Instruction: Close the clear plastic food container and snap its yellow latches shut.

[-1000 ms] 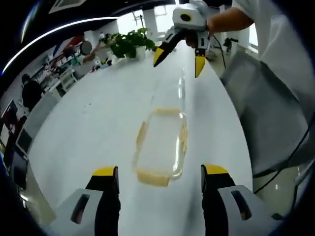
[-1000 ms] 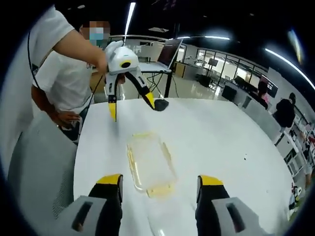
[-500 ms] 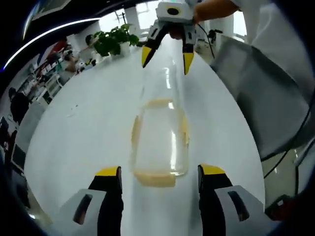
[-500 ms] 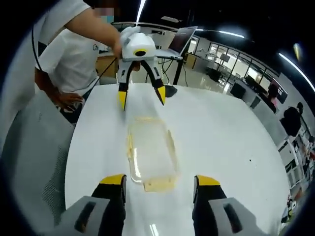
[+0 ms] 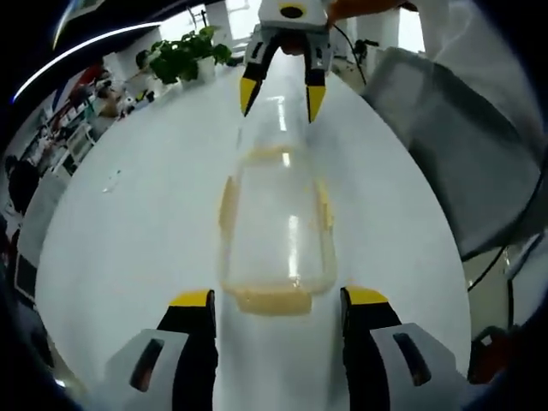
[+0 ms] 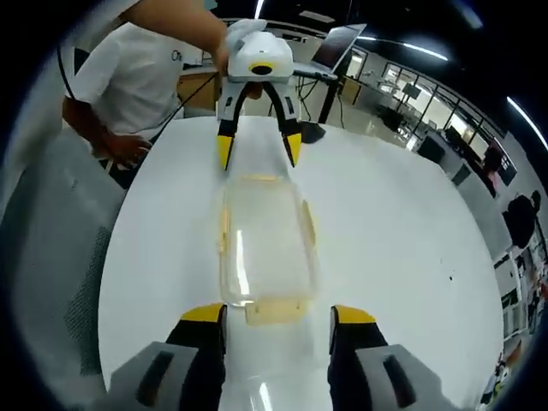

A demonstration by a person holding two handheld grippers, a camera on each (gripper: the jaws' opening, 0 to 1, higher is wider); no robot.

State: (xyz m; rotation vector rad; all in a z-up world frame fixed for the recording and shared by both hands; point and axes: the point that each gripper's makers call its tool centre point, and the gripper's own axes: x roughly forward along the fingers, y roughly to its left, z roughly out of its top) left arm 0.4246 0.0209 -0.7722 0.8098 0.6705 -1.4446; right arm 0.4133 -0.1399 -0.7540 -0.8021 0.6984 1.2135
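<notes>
A clear plastic food container [image 5: 276, 227] with pale yellow latches lies lengthwise on the white table [image 5: 137, 214]. Its near end latch [image 5: 272, 301] sits just ahead of my left gripper [image 5: 277, 301], which stands open. At the far end the right gripper [image 5: 276, 89] hangs open over the container. In the right gripper view the same container [image 6: 264, 244] stretches between my open right gripper [image 6: 276, 317] at the bottom and the left gripper [image 6: 257, 147] at the far end. Side latches [image 6: 224, 233] lie flat along its long edges. Neither gripper holds anything.
A grey chair [image 5: 445, 145] stands at the table's side, beside a person in a white shirt [image 6: 137, 77]. A potted plant [image 5: 180, 60] sits at the table's end. A laptop [image 6: 330, 53] on a stand and a black base [image 6: 310, 130] are beyond the other end.
Both grippers have closed in on the container's two ends from opposite sides and lined up with its long axis. The container has not moved.
</notes>
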